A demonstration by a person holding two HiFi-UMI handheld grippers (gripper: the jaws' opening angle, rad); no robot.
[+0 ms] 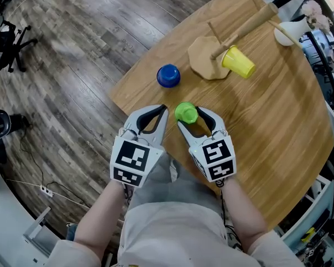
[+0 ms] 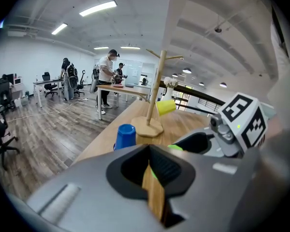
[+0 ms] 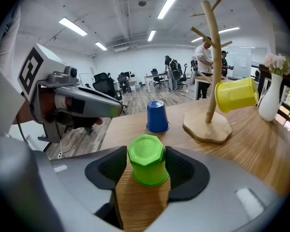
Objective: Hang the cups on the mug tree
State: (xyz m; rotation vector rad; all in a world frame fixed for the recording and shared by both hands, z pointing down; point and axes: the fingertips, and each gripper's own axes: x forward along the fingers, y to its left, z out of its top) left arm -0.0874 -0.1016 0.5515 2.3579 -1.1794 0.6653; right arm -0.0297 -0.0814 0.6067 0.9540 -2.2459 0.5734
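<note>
Wooden table (image 1: 278, 121), office (image 2: 53, 88) beyond; left tool (image 1: 164, 110) clenched, right tool (image 1: 190, 115) released around green cup (image 1: 185, 113).

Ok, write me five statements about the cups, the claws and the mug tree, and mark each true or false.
1. The yellow cup hangs on the mug tree. True.
2. The blue cup lies on its side. False: it stands upside down on the table.
3. The green cup stands between the jaws of the right claw. True.
4. The left claw holds the blue cup. False: its jaws are together with nothing between them.
5. The white vase stands on the floor. False: it stands on the table, beyond the mug tree.
</note>
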